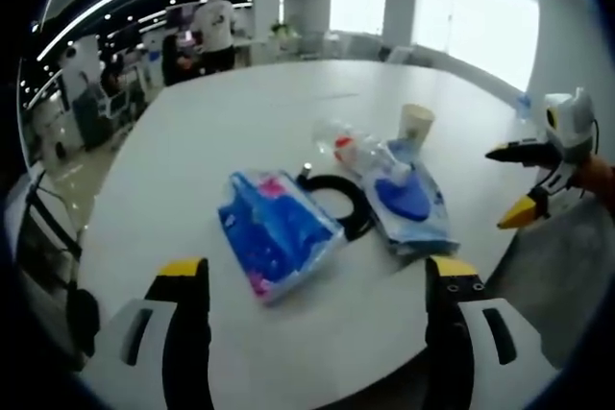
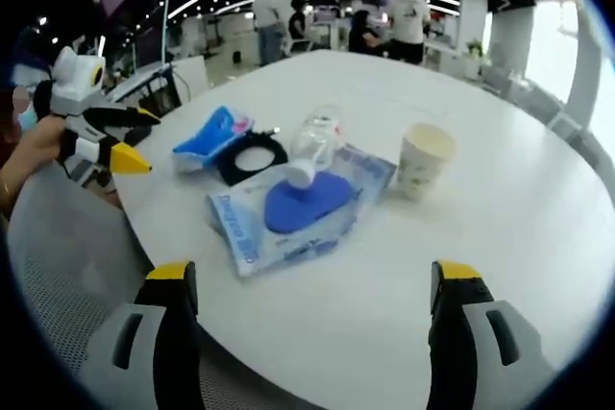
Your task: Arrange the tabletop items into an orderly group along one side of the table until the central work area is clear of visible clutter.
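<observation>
Well, from where I stand both grippers hang off the near edge of the round white table (image 1: 240, 112), and nothing has been picked up. Going left to right in the left gripper view: the left gripper (image 1: 319, 280) has its yellow-tipped black jaws spread wide with nothing between them; ahead of it lies a crinkly blue plastic packet with pink print (image 1: 277, 232), then a black ring-shaped holder (image 1: 341, 204) touching it, then a clear plastic bottle with a red label (image 1: 351, 146) lying on its side against a pale wipes pack with a blue oval lid (image 1: 411, 201), with a cream paper cup (image 1: 416, 124) standing upright just beyond. At the far right the right gripper (image 1: 514, 184) is held by a hand off the table's edge, jaws parted and empty. The cluster sits near the table's middle (not yet along any side). I'd judge the bottle the risk: nudged sideways it could roll away, and a careless sweep could tip the light cup.
</observation>
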{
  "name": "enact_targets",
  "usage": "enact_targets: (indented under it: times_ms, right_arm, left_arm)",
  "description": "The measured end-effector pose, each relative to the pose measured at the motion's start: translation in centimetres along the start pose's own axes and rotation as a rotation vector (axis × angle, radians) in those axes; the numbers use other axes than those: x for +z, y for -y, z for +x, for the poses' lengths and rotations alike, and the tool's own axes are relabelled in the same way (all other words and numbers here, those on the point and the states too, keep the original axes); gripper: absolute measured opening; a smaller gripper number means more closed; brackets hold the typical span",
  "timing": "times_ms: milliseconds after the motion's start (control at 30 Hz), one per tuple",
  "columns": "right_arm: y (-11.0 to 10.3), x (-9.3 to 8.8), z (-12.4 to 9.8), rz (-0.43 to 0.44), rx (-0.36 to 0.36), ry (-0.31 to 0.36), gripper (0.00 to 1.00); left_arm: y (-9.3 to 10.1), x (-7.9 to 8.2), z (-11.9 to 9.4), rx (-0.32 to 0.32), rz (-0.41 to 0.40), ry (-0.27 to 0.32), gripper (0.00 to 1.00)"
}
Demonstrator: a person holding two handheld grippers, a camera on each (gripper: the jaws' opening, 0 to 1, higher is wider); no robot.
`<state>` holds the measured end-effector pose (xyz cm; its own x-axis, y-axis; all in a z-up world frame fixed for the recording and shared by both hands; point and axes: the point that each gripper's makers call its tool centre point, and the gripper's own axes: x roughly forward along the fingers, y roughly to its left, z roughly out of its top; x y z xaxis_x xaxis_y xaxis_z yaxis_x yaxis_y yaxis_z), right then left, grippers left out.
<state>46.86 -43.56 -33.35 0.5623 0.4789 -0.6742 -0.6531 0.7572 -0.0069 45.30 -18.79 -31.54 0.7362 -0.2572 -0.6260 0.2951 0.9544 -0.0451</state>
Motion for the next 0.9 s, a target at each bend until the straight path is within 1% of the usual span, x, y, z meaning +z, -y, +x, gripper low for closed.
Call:
enact_targets:
  times_ms: [233,533,667,900]
  right_arm:
    - [0.0,0.1,0.0,0.001,0.002,0.006,0.99]
    - [-0.2,0.1,0.0,0.001,0.006,0.004,0.99]
    - [-0.3,0.2,0.0,0.001,0.007,0.01,0.98]
    - [-0.3,1.1,-0.2,0.025,0.016,0.053,0.96]
  left_arm:
    - [0.1,0.0,0.0,-0.004,0.002,-0.002,0.9]
    - [0.3,0.4,0.0,-0.008,0.024,0.013,0.91]
    - [0.2,0.5,0.0,-0.011,0.021,0.02,0.91]
    - [0.1,0.7,-0.1,-0.008,0.014,0.031,0.91]
